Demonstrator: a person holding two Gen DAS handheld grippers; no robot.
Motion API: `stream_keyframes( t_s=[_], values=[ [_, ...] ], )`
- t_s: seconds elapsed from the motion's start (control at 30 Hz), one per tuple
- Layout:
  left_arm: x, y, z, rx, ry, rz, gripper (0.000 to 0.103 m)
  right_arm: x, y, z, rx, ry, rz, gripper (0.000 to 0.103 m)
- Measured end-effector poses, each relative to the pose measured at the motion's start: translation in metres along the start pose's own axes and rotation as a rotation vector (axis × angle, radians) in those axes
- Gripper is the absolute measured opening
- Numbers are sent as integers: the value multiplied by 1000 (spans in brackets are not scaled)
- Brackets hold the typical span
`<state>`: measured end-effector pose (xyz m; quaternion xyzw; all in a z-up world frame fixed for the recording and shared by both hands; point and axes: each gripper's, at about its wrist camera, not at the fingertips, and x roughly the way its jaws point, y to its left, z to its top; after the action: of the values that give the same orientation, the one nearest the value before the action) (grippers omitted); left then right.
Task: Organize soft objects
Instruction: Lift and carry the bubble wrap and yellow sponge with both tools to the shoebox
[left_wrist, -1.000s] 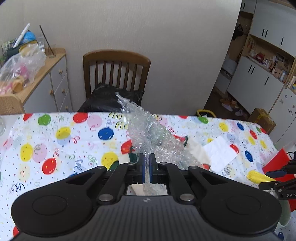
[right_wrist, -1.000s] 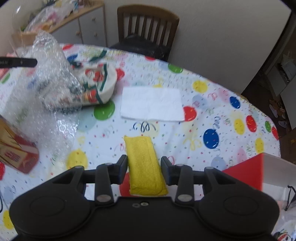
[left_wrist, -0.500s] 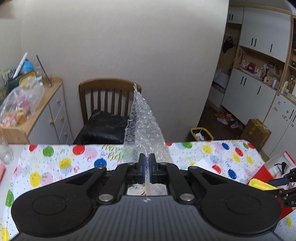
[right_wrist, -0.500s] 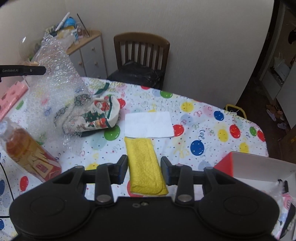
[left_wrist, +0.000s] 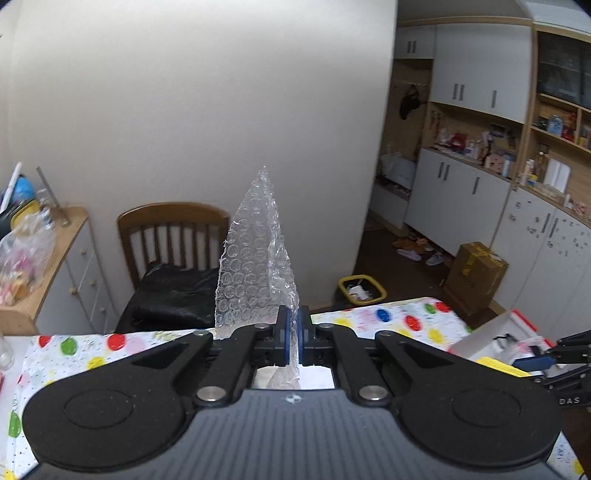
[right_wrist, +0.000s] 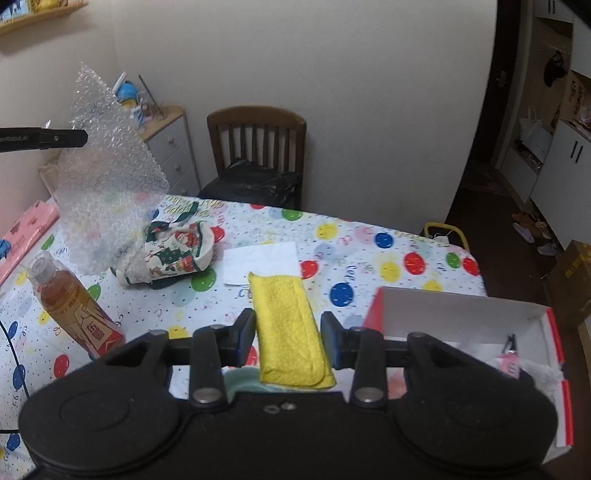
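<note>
1. A bubble wrap sheet (left_wrist: 255, 266) is gripped in the closed left tongs (left_wrist: 294, 334) and held high above the table (right_wrist: 369, 258), at the left.
2. A yellow cloth (right_wrist: 288, 332) is framed between the spread jaws of the right tongs (right_wrist: 288, 338); whether they touch it cannot be told.
3. Its long axis runs near to far, along the fingers.
4. The red-edged box (right_wrist: 461, 314) lies just right of the cloth, nearer the right tongs.

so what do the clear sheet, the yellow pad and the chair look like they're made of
Clear sheet: thin glossy plastic bubble wrap, with rows of round air pockets, held in the left hand-held gripper.
Yellow pad: probably folded matte cloth, with a dotted weave and soft edges.
Chair: dark brown wood with a slight sheen and a slatted back.
</note>
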<state>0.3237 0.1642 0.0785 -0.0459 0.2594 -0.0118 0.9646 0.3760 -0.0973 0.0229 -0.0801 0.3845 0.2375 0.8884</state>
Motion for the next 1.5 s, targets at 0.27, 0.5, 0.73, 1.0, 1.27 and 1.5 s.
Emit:
stream_keyframes(
  t_s=[0.27, 0.5, 0.73, 1.0, 1.27, 1.5],
  values=[
    [-8, -89, 4, 41, -5, -88, 4, -38, -50, -22, 31, -34, -13, 37],
    [7, -169, -1, 53, 32, -174, 4, -64, -104, -44, 50, -42, -32, 37],
    [25, -243, -6, 70, 61, -244, 4, -86, -161, -65, 72, -46, -57, 37],
    [46, -308, -8, 69, 76, -318, 4, -94, -215, -77, 99, -52, -74, 37],
    [86, -338, -13, -1, 121, -357, 4, -76, -252, -85, 116, -23, -84, 37],
    [132, -361, -33, -11, 206, -353, 4, -44, -265, -94, 96, 19, -100, 37]
  ],
)
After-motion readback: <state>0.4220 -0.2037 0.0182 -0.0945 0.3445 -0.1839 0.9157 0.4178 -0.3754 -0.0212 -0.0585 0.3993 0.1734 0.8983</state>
